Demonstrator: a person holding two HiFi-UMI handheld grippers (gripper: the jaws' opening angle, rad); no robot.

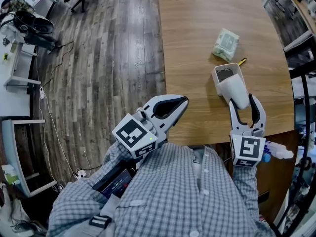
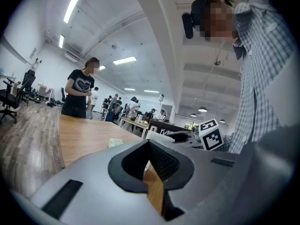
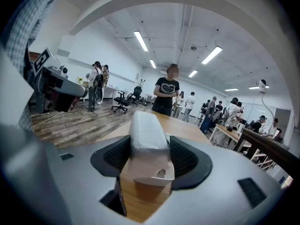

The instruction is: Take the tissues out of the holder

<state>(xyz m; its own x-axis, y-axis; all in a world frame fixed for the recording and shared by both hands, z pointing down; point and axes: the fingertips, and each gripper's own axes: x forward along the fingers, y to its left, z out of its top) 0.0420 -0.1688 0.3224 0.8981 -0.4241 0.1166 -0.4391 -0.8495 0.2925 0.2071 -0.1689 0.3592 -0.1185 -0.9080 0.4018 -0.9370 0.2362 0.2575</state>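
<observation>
Right of centre on the desk (image 1: pixel 197 33), your right tongs (image 1: pixel 243 101) pinch the holder (image 1: pixel 232 85), seemingly emptied; tissues (image 1: pixel 226 43) lie beyond. Left tongs (image 1: pixel 183 101) sit pressed together. Release next.

Colours and patterns recorded:

- Holder (image 1: pixel 232 85): off-white, plain, dark grey inside its mouth.
- Tissue pack (image 1: pixel 226 43), beyond the holder: pale green with faint white print.
- Slim item (image 1: pixel 242 61) just beside the holder's mouth: yellow.
- Table (image 1: pixel 197 43) under the holder: light oak, fine straight grain.
- Floor (image 1: pixel 108 58), left of the holder: grey-brown planks, streaked.
- Left gripper (image 1: pixel 183 101) and right gripper (image 1: pixel 243 101): light grey shells, black ribbed pads.
- Marker cubes (image 1: pixel 134 136): black squares on white.
- Shirt (image 1: pixel 182 191): grey-and-white check.
</observation>
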